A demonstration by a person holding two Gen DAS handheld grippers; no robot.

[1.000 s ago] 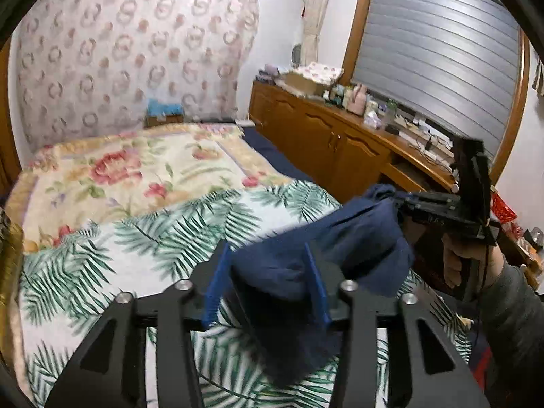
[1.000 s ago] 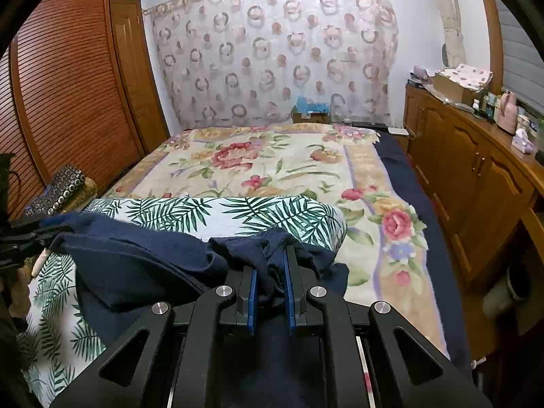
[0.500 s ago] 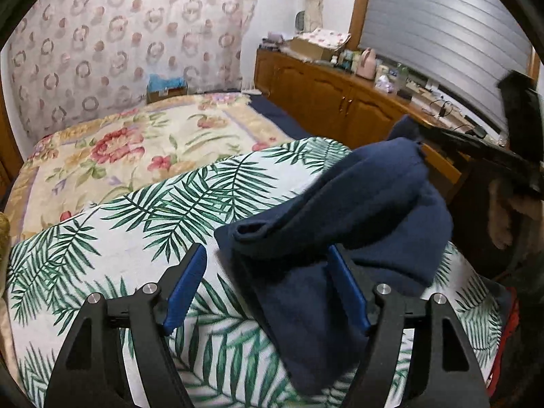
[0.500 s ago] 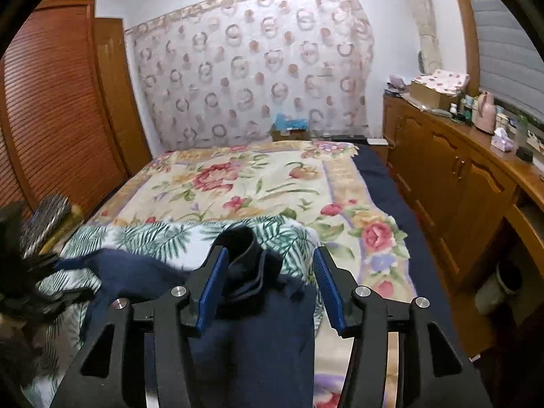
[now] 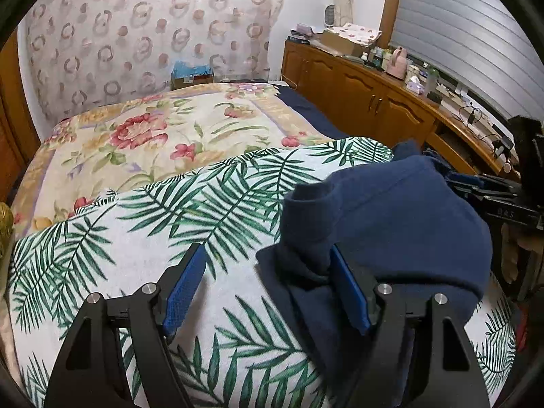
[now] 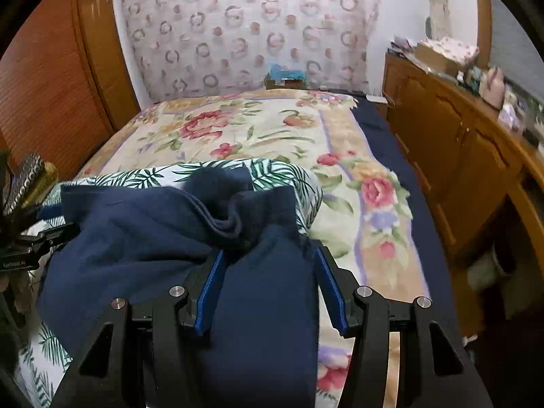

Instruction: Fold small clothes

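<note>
A navy blue garment (image 5: 391,224) lies bunched on the palm-leaf sheet (image 5: 170,224) that covers the near part of the bed. My left gripper (image 5: 267,250) stands open just above the sheet. The garment's rolled left edge rests against its right blue pad (image 5: 350,292), and its left pad is free. In the right wrist view the same garment (image 6: 136,238) spreads leftward from my right gripper (image 6: 269,253), which is open with a fold of cloth lying loose between its pads. Each gripper shows in the other's view: the right gripper (image 5: 503,200) and the left gripper (image 6: 30,248).
Beyond the palm-leaf sheet (image 6: 278,173) the floral bedspread (image 6: 255,129) runs to a patterned curtain (image 6: 238,34). A wooden cabinet (image 6: 442,129) with clutter on top lines the right side. Louvred wardrobe doors (image 6: 44,78) stand on the left.
Both grippers were shut on the navy garment and holding it up; both have opened. The garment has dropped onto the palm-leaf sheet, and the left gripper has sunk toward the bed.
</note>
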